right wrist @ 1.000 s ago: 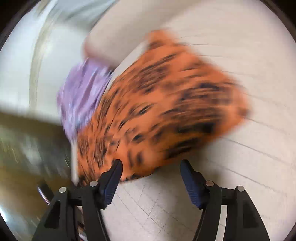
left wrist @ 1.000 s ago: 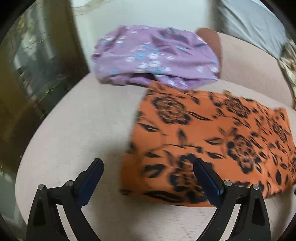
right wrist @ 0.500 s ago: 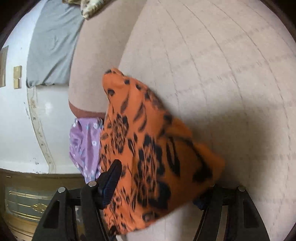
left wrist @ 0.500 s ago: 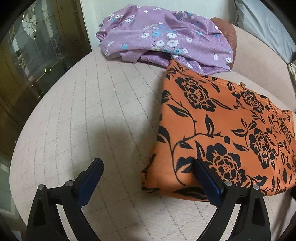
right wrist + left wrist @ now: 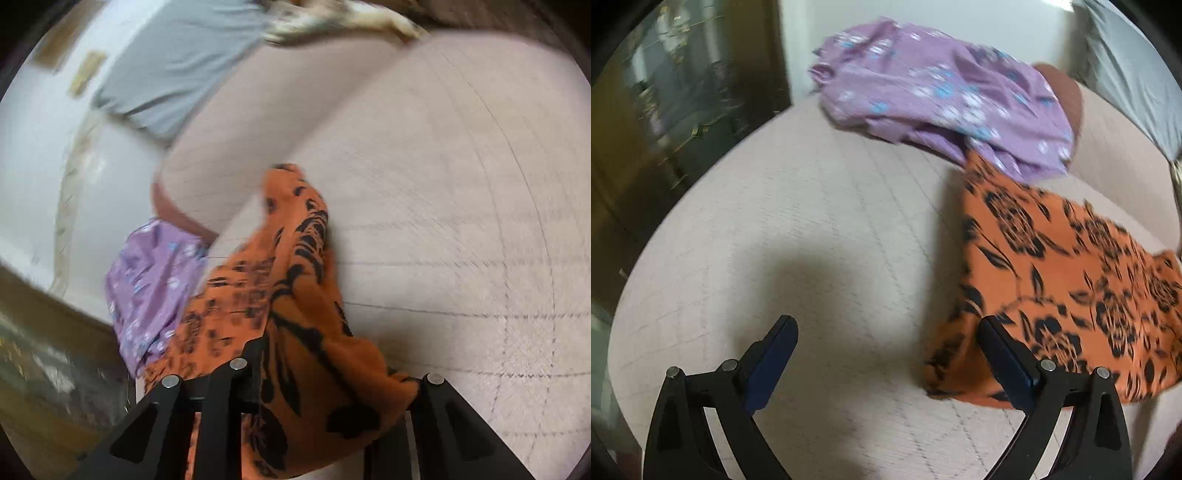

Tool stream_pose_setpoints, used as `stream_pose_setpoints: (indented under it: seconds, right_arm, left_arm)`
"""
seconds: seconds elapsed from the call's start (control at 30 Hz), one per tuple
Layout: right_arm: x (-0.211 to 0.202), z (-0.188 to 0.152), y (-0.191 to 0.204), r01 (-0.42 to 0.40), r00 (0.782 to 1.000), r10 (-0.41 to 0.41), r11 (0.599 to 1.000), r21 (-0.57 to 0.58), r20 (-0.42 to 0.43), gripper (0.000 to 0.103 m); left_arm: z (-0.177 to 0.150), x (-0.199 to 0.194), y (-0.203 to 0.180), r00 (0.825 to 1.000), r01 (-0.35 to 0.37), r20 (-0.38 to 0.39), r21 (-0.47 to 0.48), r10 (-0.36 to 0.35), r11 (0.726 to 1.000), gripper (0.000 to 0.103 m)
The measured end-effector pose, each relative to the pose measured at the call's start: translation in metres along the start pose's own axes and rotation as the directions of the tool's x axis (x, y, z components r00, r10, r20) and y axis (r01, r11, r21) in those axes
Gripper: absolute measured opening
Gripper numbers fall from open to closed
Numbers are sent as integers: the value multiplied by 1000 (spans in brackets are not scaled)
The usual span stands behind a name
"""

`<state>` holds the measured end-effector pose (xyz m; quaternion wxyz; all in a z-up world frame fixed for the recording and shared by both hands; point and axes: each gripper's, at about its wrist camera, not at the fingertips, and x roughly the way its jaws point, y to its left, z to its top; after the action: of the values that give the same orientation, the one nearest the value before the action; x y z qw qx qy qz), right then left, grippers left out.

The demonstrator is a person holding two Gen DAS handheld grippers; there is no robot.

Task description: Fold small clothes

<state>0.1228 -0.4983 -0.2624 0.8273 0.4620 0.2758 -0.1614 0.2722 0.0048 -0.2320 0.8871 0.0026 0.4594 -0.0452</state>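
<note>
An orange cloth with black flowers (image 5: 1071, 280) lies folded on the beige quilted cushion (image 5: 812, 240), at the right in the left wrist view. My left gripper (image 5: 886, 354) is open and empty over bare cushion, its right finger (image 5: 1004, 354) at the cloth's left edge. In the right wrist view the same orange cloth (image 5: 295, 295) is bunched between the fingers of my right gripper (image 5: 332, 398), which cover little of it; the fingertips are hidden under the fabric, and the cloth is lifted at that end.
A crumpled purple floral garment (image 5: 942, 99) lies at the back of the cushion, touching the orange cloth's far corner; it also shows in the right wrist view (image 5: 147, 280). A grey pillow (image 5: 177, 70) leans behind. A dark wooden glass-front cabinet (image 5: 665, 110) stands at the left.
My right gripper has closed in on the orange cloth's edge and the fabric now bunches up over its fingers. The left gripper has drawn back leftward off the cloth.
</note>
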Motion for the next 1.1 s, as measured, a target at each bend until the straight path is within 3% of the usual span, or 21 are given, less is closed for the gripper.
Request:
stream_pose_setpoints:
  seconds: [0.17,0.4,0.57,0.6,0.67,0.73,0.77,0.8,0.87,0.9,0.97,1.03,1.07,1.1]
  right_arm:
    - [-16,-15,73,-67,998,67,990,-122,-9,24]
    - [18,-81,187,-108,986,77,972,-209,-150,24]
    - [77,-152,237,-140,951,81,973,-185,-297,24]
    - [95,-172,247,-152,934,80,971,-183,-348,24]
    - [117,-196,256,-148,912,55,968,-201,-408,29]
    - [123,-207,256,-151,910,55,967,-205,-410,35]
    - [118,-206,254,-193,908,97,961,-199,-409,53]
    - [114,-200,251,-310,868,214,939,-152,-448,80]
    - [108,-188,241,-442,778,351,895,-57,-521,86]
    - [100,-182,235,-455,767,360,889,-54,-531,86]
    - [83,-165,223,-451,793,352,888,-90,-497,86]
    - [61,-142,205,-425,853,329,889,-171,-406,79]
    - [53,-134,199,-381,886,282,896,-230,-369,64]
    - [51,-130,196,-341,908,239,899,-275,-345,55]
  left_arm:
    - [9,-7,34,999,-46,13,-77,47,996,99]
    - [15,-5,94,997,-77,-16,-222,75,972,99]
    - [16,-5,124,997,-72,-27,-303,67,950,99]
    - [17,-5,128,998,-66,-27,-308,61,949,99]
    - [17,-6,132,998,-60,-21,-302,56,951,99]
    - [19,-8,133,999,-55,-17,-284,52,957,99]
    - [20,-10,132,999,-46,-7,-276,46,960,99]
    - [22,-12,130,999,-30,9,-265,33,964,99]
    - [24,-17,121,999,12,47,-246,-1,969,99]
    - [24,-21,117,998,32,66,-238,-17,971,99]
    - [26,-32,100,990,96,120,-193,-73,976,99]
    - [26,-43,78,979,150,158,-120,-130,981,99]
    - [24,-49,61,972,171,173,-62,-158,983,99]
    - [21,-54,47,968,183,180,-16,-177,983,99]
